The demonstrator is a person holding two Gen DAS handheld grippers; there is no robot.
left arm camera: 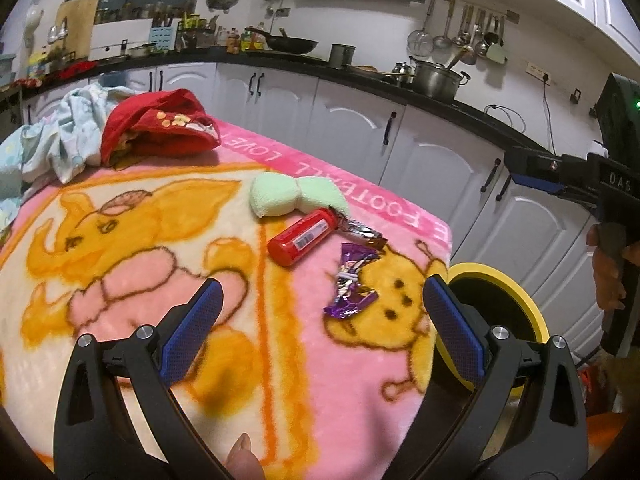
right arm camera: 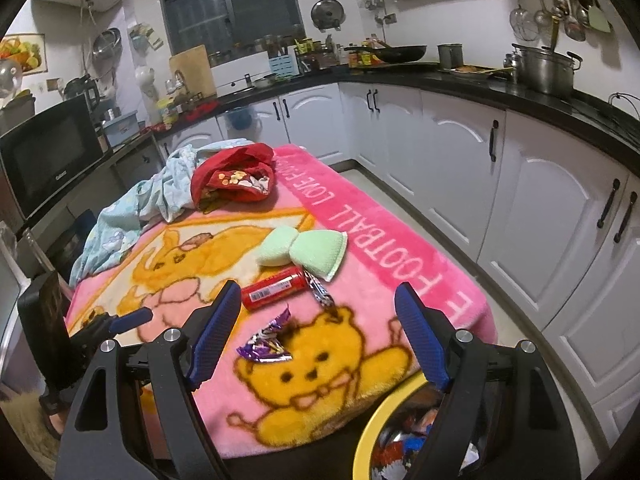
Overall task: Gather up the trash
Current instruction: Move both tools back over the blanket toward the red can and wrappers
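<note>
A crumpled purple wrapper (left arm camera: 352, 280) (right arm camera: 266, 346) lies on the pink cartoon blanket (left arm camera: 120, 360) (right arm camera: 360, 380) near the table's corner. Beyond it lie a red can (left arm camera: 302, 236) (right arm camera: 276, 288) on its side and a silver-brown wrapper (left arm camera: 362, 234) (right arm camera: 320, 290) beside it. My left gripper (left arm camera: 323, 282) is open above the blanket, just short of the purple wrapper, holding nothing. My right gripper (right arm camera: 318, 288) is also open and holds nothing, hovering over the table's near edge and the yellow-rimmed bin (right arm camera: 370, 432) (left arm camera: 504, 276), which holds several wrappers.
A green padded cloth (left arm camera: 296, 194) (right arm camera: 304, 250) lies behind the can. A red garment (left arm camera: 156, 128) (right arm camera: 236, 176) and a pale blue cloth (left arm camera: 68, 140) (right arm camera: 160, 196) are heaped at the far end. White cabinets (right arm camera: 540, 200) run along the right, and a microwave (right arm camera: 48, 160) stands on the left.
</note>
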